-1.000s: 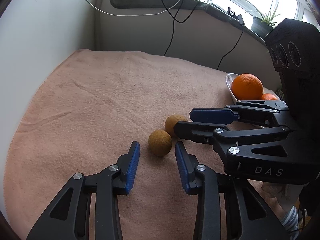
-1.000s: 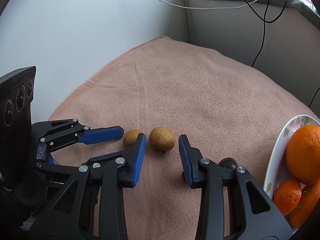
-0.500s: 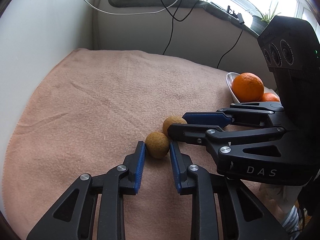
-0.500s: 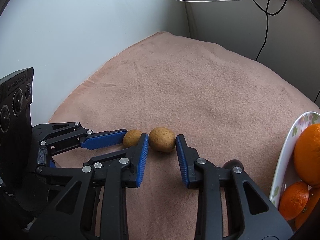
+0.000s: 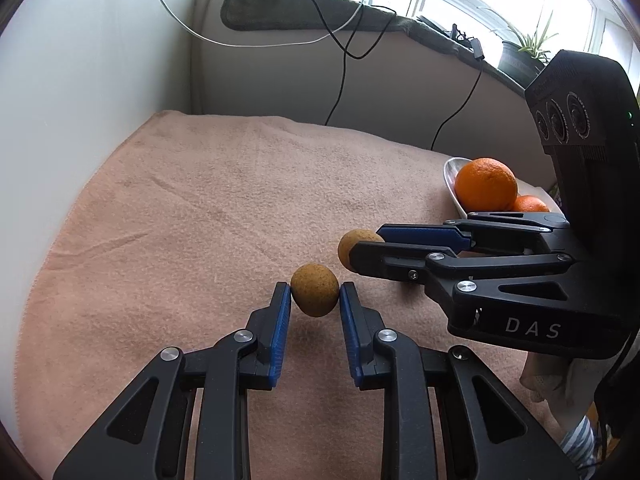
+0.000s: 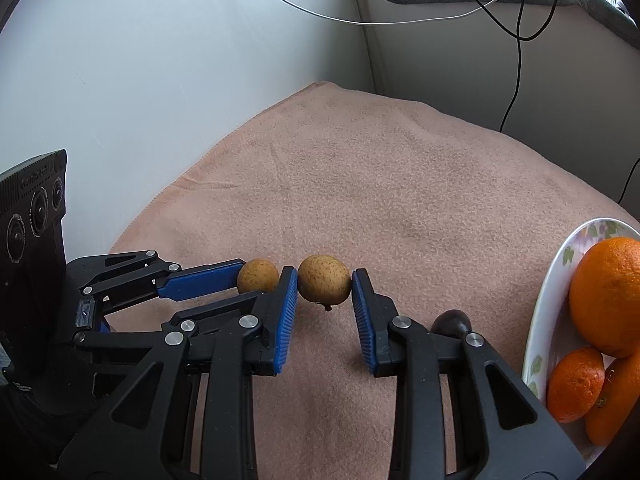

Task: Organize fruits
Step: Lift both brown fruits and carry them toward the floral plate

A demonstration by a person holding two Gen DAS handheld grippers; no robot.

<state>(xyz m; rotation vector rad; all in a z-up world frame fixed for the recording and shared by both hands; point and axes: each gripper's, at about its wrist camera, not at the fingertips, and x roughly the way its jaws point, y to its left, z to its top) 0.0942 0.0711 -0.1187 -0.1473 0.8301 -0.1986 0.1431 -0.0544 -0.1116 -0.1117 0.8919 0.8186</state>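
- Left gripper: blue pads clamped on either side of a small round brown fruit. A shadow on the blanket beneath the fruit suggests it is off the surface, though contact cannot be ruled out from this view.
- Right gripper: pads pressed to both sides of a second brown fruit, speckled skin, short stem pointing down. It is pinched near the fingertips.
- The two grippers sit side by side, left one's fingers angled in beside the right one's; the two brown fruits are near each other, apart, with a right gripper finger between them in the right wrist view.
- Surface: pinkish-beige fleece blanket covering what lies under it; a few soft creases toward the left edge.
- A dark rounded object shows just behind the right gripper's right finger; identity cannot be told.
- To the right, a white plate with floral rim rests on the blanket, holding one large orange and smaller orange citrus below it. Plate is well apart from the gripped fruits.
- Beyond: white wall on the left, a ledge with dark padding, black and white cables hanging down, potted plant by the window.
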